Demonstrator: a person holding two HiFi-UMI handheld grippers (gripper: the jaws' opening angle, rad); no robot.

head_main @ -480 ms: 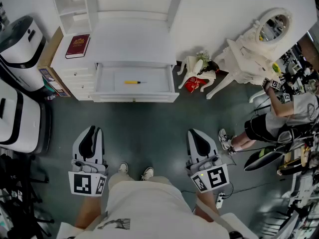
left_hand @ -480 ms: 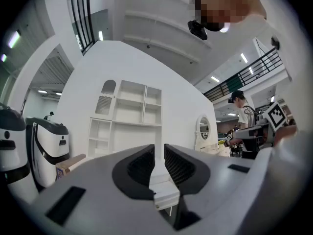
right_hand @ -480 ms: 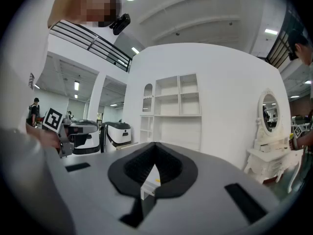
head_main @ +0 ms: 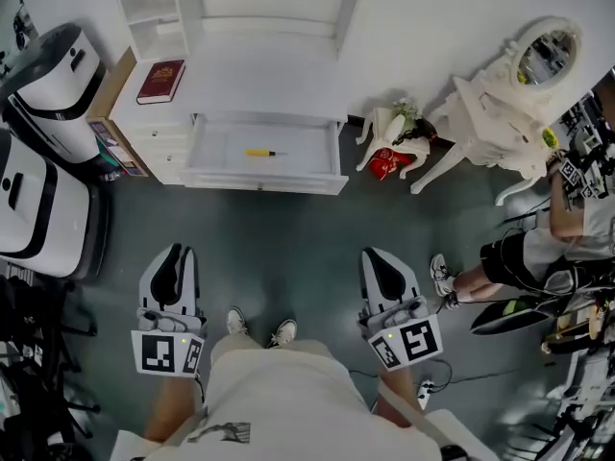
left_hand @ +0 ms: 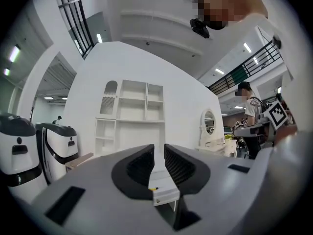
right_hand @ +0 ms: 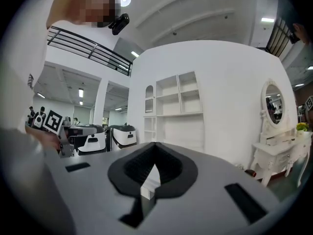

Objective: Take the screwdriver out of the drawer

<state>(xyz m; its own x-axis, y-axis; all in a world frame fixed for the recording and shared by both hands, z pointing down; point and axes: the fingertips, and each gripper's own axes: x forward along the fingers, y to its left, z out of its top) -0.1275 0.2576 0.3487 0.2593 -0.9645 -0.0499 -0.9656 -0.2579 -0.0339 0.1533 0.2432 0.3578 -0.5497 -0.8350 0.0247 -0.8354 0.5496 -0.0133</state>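
Observation:
A yellow-handled screwdriver (head_main: 259, 152) lies in the open white drawer (head_main: 264, 182) of the desk, far ahead of me. My left gripper (head_main: 175, 252) and right gripper (head_main: 377, 255) are held low and level over the dark floor, well short of the drawer. Both are shut with nothing in them. In the left gripper view the left gripper (left_hand: 158, 149) frames the drawer (left_hand: 165, 196), and the screwdriver (left_hand: 152, 187) shows as a small yellow speck. The right gripper (right_hand: 155, 146) has its tips meeting, with the drawer's corner (right_hand: 148, 190) behind them.
A red book (head_main: 160, 81) lies on the desk top at the left. White machines (head_main: 43, 161) stand at the left. A white dressing table with a mirror (head_main: 509, 94), a red bag (head_main: 388, 164) and a seated person (head_main: 538, 248) are at the right. My feet (head_main: 259, 329) are on the dark floor.
The head view has shifted a little, so the desk and dressing table sit slightly further right. Both grippers keep their places and stay shut.

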